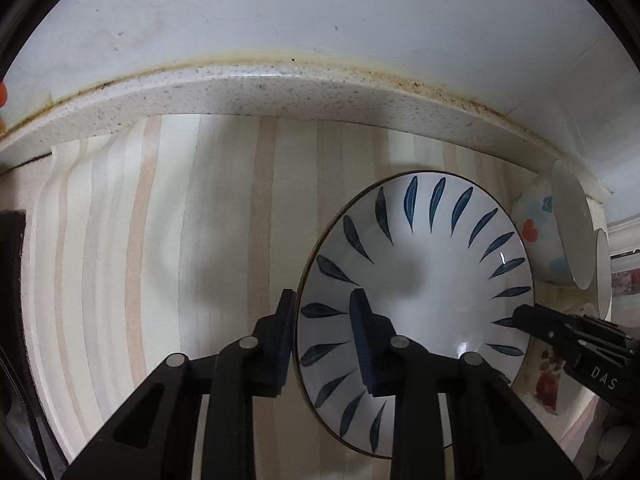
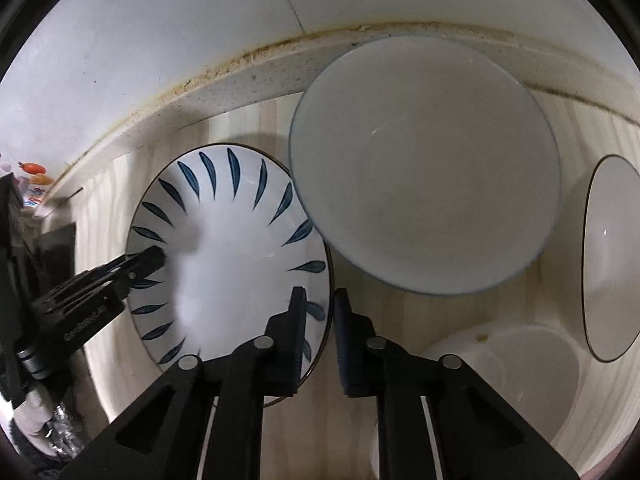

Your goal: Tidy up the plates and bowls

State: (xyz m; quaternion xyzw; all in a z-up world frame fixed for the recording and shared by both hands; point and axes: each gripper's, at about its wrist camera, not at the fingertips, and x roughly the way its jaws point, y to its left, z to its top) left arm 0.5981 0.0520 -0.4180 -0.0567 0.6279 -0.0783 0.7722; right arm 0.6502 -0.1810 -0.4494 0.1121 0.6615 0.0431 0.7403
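We held the left gripper (image 1: 324, 316) astride the left rim of the blue-leaf plate (image 1: 420, 280), one finger outside the rim and one inside; its jaws stood narrow, and we could not confirm pad contact. The right gripper (image 2: 322, 312) straddled the opposite rim in the same way, its jaws nearly closed on the edge. The plate lay flat on the striped table (image 1: 180, 240), near the back ledge. A plain white bowl (image 2: 424, 168) sat just beside the plate, overlapping its edge in the right wrist view. A second plate (image 2: 612, 256) lay further right.
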